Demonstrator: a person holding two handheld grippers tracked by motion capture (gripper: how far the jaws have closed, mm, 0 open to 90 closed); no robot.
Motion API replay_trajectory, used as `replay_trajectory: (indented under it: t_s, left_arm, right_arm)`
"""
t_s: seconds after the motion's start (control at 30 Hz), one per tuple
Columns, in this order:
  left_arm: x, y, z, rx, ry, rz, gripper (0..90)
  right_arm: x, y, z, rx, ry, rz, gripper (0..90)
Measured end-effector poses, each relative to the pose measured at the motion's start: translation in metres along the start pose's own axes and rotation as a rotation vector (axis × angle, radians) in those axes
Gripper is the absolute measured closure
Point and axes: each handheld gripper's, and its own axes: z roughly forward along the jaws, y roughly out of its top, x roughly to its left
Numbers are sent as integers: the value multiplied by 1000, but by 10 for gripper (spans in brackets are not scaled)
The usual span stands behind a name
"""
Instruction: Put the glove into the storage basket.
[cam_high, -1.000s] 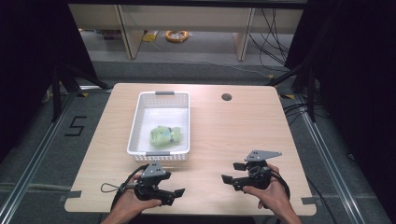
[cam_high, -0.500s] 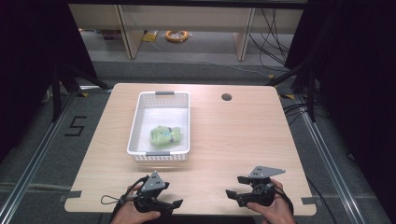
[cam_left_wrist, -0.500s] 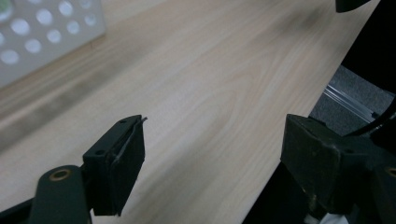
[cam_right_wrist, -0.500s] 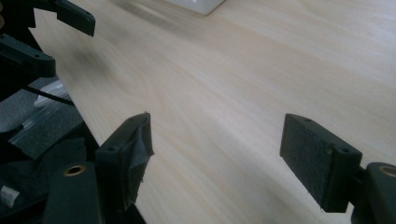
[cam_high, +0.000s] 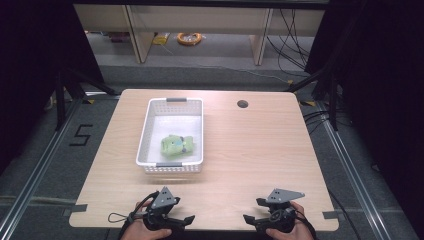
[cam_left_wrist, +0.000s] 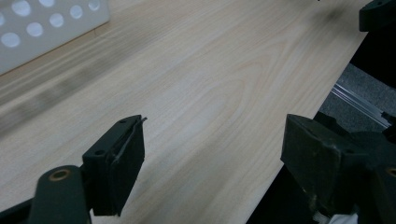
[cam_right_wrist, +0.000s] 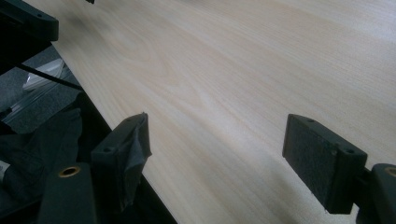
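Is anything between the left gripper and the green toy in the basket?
Yes: the basket's near wall. The green toy lies inside the basket, and the left gripper, jaws open and empty, sits at the table's near edge. Only bare tabletop lies before that wall, so a reach would likely go over the rim.

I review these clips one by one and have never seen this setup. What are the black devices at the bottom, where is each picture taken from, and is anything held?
A person holds a hand-held two-jaw gripper in each hand: the left gripper and the right gripper, both at the near edge of a wooden table. The high view looks down from above; the other two pictures come from cameras riding on the grippers, looking along their black jaws. On the table stands a white basket with a green soft item inside. Both grippers are open over bare wood, holding nothing; the right one's jaws have just been opening.
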Motion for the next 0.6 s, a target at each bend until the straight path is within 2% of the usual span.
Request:
replay_trajectory:
  t_s: [0.03,0.1,0.2,0.23,0.27,0.3,0.33,0.37,0.4,0.43,0.47,0.5,0.6]
  left_arm:
    - [2,0,-1,17,8,18,209]
    - [2,0,-1,19,6,20,209]
    - [0,0,1,5,-1,3,209]
    - [1,0,0,15,0,10,209]
    - [1,0,0,13,0,-14,209]
    - [2,0,0,13,6,6,209]
    - [1,0,0,0,6,-7,209]
    - [3,0,-1,16,15,16,209]
    - [3,0,-1,14,15,11,209]
    - [1,0,1,-8,7,-31,209]
    - [1,0,0,-3,8,-30,209]
    - [3,0,-1,7,7,-4,209]
    - [4,0,0,8,18,3,209]
  right_arm:
    - [0,0,0,1,0,0,241]
    - [0,0,0,3,-1,-2,242]
    - [-1,-1,0,5,-7,1,242]
    - [-1,-1,0,6,-7,0,242]
    - [-1,-1,1,3,-8,-3,243]
    - [0,-1,1,11,-5,9,243]
    - [-2,-1,1,13,-4,1,244]
    - [-2,-1,1,14,-6,0,244]
    - [-2,-1,2,4,-4,3,243]
    - [-2,-1,1,9,-8,-2,243]
    - [-3,-1,1,10,-12,-8,243]
    - [-3,-1,1,12,-12,-6,243]
    - [-3,-1,0,17,-17,-1,242]
